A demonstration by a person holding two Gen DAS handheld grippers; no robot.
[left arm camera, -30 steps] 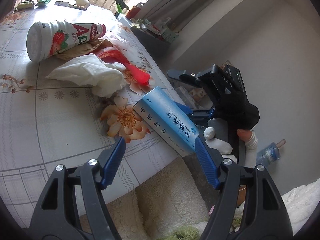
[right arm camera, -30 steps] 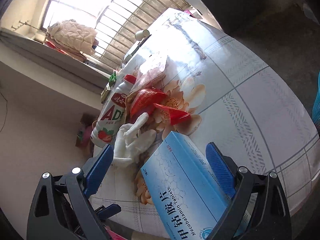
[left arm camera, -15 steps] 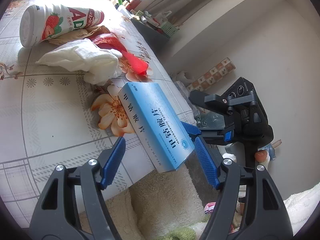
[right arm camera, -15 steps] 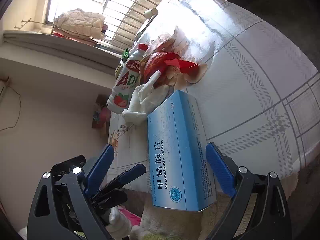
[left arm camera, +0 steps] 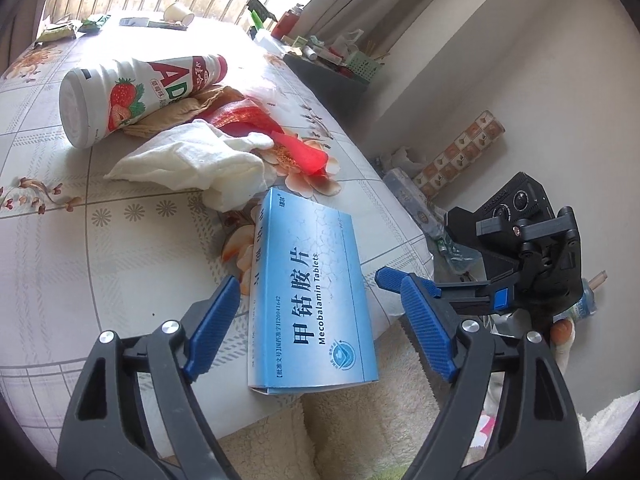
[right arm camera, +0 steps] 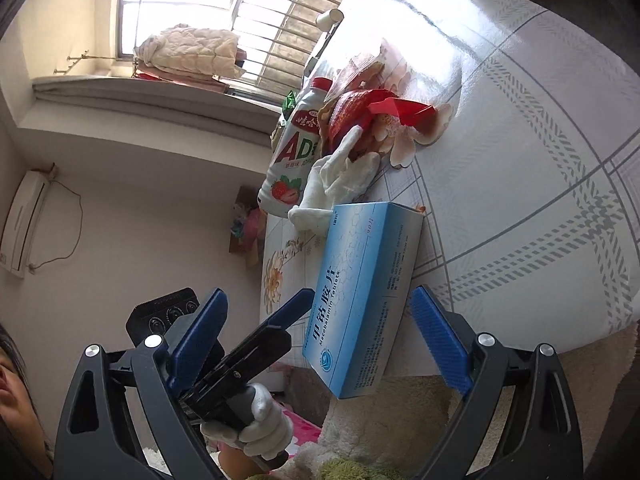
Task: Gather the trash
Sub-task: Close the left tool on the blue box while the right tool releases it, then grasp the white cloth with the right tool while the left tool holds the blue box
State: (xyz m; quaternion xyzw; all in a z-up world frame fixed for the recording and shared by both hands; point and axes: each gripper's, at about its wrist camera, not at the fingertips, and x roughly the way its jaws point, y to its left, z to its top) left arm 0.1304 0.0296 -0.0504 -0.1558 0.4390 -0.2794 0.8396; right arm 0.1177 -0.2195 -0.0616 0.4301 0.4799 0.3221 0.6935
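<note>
Your left gripper [left arm camera: 316, 312], jaws opening, straddles the blue tablet box [left arm camera: 316, 300] overhanging the table [left arm camera: 60, 260] edge; right gripper [right arm camera: 316, 344] spread. It looks light, crushable: pinch its long sides.

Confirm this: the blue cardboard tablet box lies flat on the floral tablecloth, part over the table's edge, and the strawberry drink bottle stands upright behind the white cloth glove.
One thing is wrong: the white plastic strawberry drink bottle lies on its side, not upright, as the left wrist view shows. The blue cardboard tablet box does lie flat on the floral tablecloth, part over the edge, with the white cloth glove beyond it.
</note>
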